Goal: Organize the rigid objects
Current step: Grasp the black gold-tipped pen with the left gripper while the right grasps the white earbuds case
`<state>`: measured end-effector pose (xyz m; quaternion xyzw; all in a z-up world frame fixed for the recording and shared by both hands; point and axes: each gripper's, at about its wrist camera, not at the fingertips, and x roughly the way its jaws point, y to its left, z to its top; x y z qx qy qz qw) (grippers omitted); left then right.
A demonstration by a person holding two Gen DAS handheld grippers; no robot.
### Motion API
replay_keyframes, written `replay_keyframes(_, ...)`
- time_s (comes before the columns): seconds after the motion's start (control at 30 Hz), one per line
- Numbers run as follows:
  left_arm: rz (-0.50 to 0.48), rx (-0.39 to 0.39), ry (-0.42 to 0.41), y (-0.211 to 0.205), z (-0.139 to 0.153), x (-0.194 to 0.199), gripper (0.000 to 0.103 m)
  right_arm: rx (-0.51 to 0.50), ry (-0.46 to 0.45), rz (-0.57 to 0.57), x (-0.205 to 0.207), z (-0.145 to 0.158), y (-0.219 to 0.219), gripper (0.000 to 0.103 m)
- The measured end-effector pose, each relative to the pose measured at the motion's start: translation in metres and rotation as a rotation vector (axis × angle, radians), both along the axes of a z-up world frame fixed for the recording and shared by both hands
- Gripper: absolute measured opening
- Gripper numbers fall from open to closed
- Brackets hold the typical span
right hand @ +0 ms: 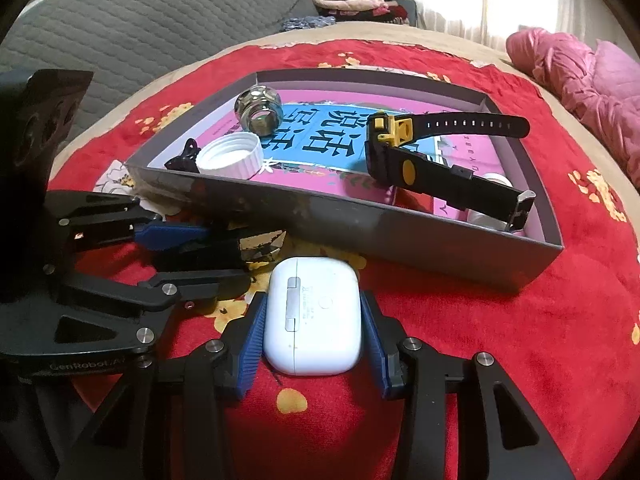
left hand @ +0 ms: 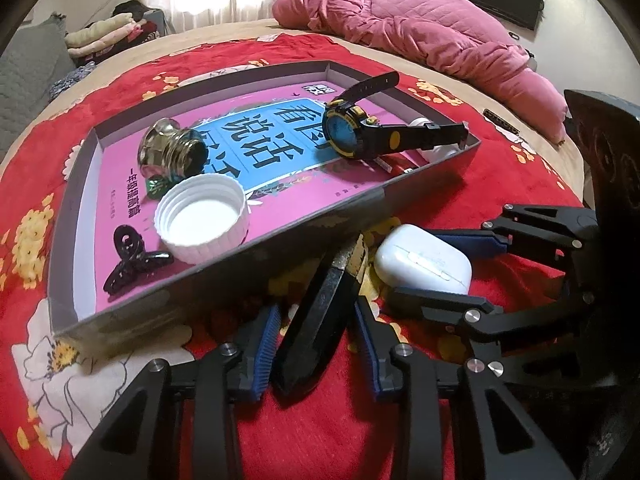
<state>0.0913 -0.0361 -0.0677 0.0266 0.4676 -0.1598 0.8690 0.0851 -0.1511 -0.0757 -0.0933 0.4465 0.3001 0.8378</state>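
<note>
A white earbud case (right hand: pixel 312 316) lies on the red flowered cloth, just outside the grey box (right hand: pixel 360 232). My right gripper (right hand: pixel 313 296) has both blue pads pressed on the case's sides; it also shows in the left wrist view, right gripper (left hand: pixel 414 264) around the case (left hand: pixel 424 264). A black-handled tool (left hand: pixel 316 320) lies beside the case, between the pads of my left gripper (left hand: pixel 318 304). A strip of cloth shows between the tool and the right-hand pad. Inside the box (left hand: pixel 224 276) are a black and yellow watch (left hand: pixel 352 132), a white cap (left hand: pixel 202 220), a metal knob (left hand: pixel 172 148) and a black hair clip (left hand: pixel 128 260).
The box bottom is covered by a pink and blue book (left hand: pixel 280 152). A pink quilt (left hand: pixel 420 32) is heaped at the far side of the bed. Folded clothes (right hand: pixel 348 0) and a grey cushion (right hand: pixel 140 20) lie beyond the cloth. The two grippers stand close together.
</note>
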Motion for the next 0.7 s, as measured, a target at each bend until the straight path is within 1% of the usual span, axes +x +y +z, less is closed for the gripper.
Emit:
replay_keyframes(0.1, 0.015, -0.004, 0.007, 0.001, 0.0, -0.003, 0.034, -0.001, 0.005, -0.004, -0.001, 0.0, -0.001, 0.046)
replay_keyframes(0.53, 0.105, -0.086, 0.063, 0.013, 0.003, -0.012, 0.027, -0.02, 0.028, -0.026, -0.009, 0.003, -0.01, 0.046)
replay_keyframes(0.7, 0.13, -0.077, 0.078, 0.014, 0.005, -0.018, 0.024, -0.025, 0.031, -0.029, -0.01, 0.004, -0.011, 0.046)
